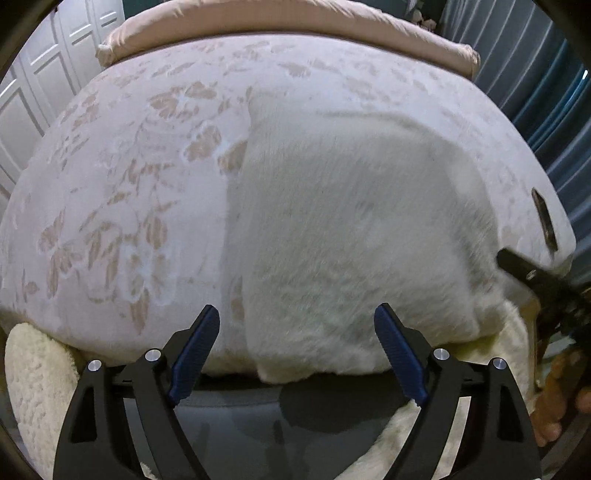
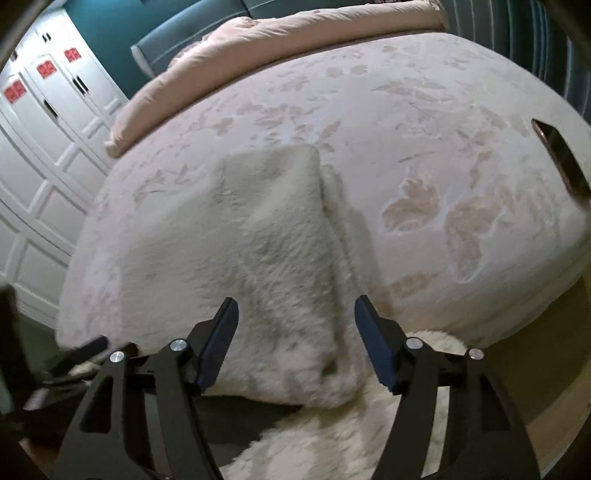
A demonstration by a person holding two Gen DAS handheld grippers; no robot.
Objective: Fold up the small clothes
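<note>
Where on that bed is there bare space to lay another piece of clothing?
Bare bedspread lies between the white fuzzy garment and the rolled pink duvet, and on the wardrobe side. In the right wrist view, a patch lies between the garment and the dark phone. The near edge is crowded, where the garment overhangs.

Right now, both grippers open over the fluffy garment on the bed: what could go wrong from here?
1. The white fluffy garment overhangs the bed edge, unheld; it might slide off.
2. The phone lies near the bed's right edge; a wide fold could knock it.
3. Thick pile: the right gripper or left gripper may grab several layers.
</note>
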